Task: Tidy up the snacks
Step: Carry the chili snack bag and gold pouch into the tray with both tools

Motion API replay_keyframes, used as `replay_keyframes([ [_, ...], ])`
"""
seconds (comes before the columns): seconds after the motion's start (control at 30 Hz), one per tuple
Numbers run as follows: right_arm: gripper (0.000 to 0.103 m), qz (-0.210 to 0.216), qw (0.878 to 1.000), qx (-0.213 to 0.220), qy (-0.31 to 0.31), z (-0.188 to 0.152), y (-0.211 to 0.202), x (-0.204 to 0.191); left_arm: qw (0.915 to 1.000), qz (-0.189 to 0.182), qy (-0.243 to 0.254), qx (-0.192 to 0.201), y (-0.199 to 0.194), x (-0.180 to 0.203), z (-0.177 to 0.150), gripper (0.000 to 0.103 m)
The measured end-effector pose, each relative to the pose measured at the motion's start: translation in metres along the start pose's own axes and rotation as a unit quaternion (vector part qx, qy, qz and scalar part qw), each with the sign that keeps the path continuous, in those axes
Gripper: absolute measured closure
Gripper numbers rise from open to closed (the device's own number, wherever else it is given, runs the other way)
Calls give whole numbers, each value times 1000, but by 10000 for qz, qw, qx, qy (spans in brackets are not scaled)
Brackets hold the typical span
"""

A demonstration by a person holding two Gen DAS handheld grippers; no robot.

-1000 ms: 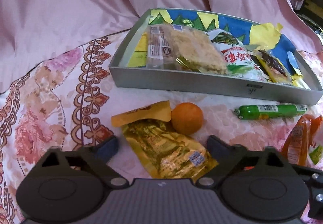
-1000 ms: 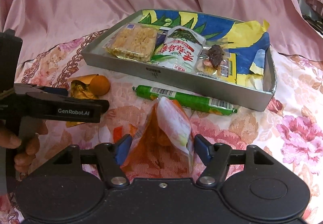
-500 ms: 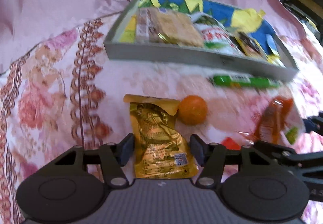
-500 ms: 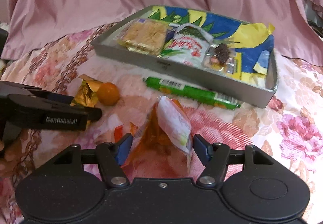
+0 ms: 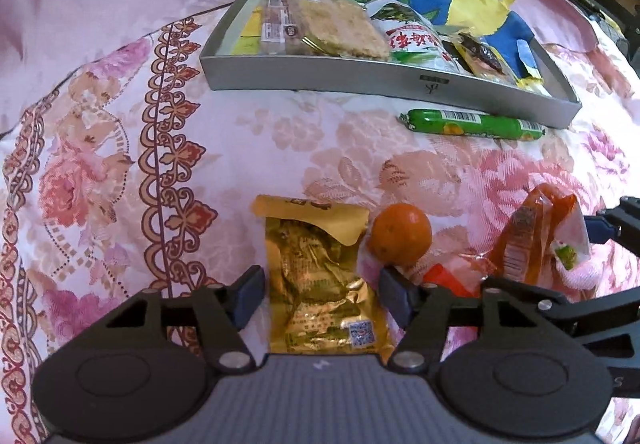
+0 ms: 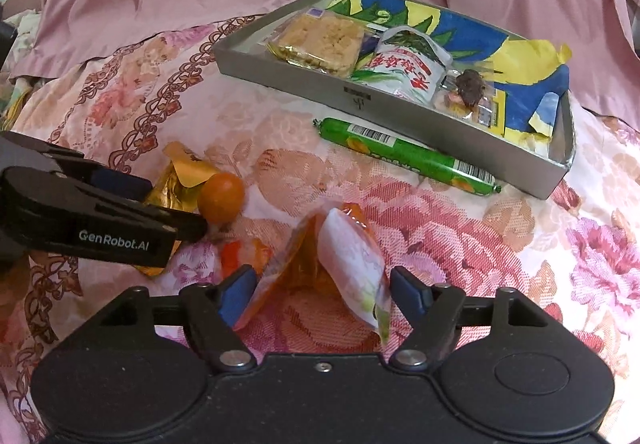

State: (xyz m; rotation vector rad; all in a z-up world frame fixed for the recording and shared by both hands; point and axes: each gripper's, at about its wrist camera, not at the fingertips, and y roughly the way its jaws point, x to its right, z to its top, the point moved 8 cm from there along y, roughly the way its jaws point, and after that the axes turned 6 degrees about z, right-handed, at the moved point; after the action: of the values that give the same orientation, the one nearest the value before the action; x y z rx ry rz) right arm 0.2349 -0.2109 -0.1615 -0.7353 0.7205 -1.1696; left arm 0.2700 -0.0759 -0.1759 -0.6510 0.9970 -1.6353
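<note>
A gold foil packet (image 5: 320, 284) lies flat on the flowered cloth, between the fingers of my left gripper (image 5: 322, 296). The jaws are closing, and the pads stand at the packet's two long edges without squeezing it. A small orange fruit (image 5: 400, 236) touches the packet's right side. An orange and white snack bag (image 6: 336, 264) stands crumpled between the fingers of my right gripper (image 6: 322, 296). Those jaws are opening, with a thin gap at the right pad. A green sausage stick (image 6: 404, 156) lies against the front wall of the grey tray (image 6: 300, 84).
The tray holds a rice cracker pack (image 6: 320, 40), a white and red pouch (image 6: 404, 68) and a small dark snack (image 6: 472, 88) on blue and yellow paper. Pink draped fabric rises behind it. The left gripper (image 6: 176, 206) reaches in from the left beside the fruit.
The left jaws have narrowed around the gold packet, which now lies lengthwise between the pads. The right jaws have widened a little around the orange bag.
</note>
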Motion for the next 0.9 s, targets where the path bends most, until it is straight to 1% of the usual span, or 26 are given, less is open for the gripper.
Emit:
replay_keyframes([
  [0.07,33,-45,10000,3,-62,-1,-1,-2,10000,29,19,10,-2,0,0,45],
  [0.2,37,-213,9994,109,-267,-1,-5,-6,9999,-29,-135,-9,-6,-2,-1,50],
  [0.27,38,-367,9978,217,-498,1,-8,-11,9997,-64,-223,-9,-9,-4,-1,50],
  [0.37,38,-596,9932,382,-921,2,-13,-18,9992,-86,-392,10,-14,-8,-2,51],
  [0.47,38,-706,9890,484,-1205,4,-16,-24,9983,-117,-569,96,-22,-12,-2,51],
  [0.63,38,-768,9861,586,-1351,6,-19,-27,9957,-215,-872,239,-34,-20,1,51],
  [0.7,38,-805,9855,653,-1344,7,-21,-26,9941,-255,-991,351,-38,-23,4,51],
  [0.9,38,-946,9824,1013,-1251,18,-32,-21,9881,-336,-1211,891,-54,-28,22,51],
])
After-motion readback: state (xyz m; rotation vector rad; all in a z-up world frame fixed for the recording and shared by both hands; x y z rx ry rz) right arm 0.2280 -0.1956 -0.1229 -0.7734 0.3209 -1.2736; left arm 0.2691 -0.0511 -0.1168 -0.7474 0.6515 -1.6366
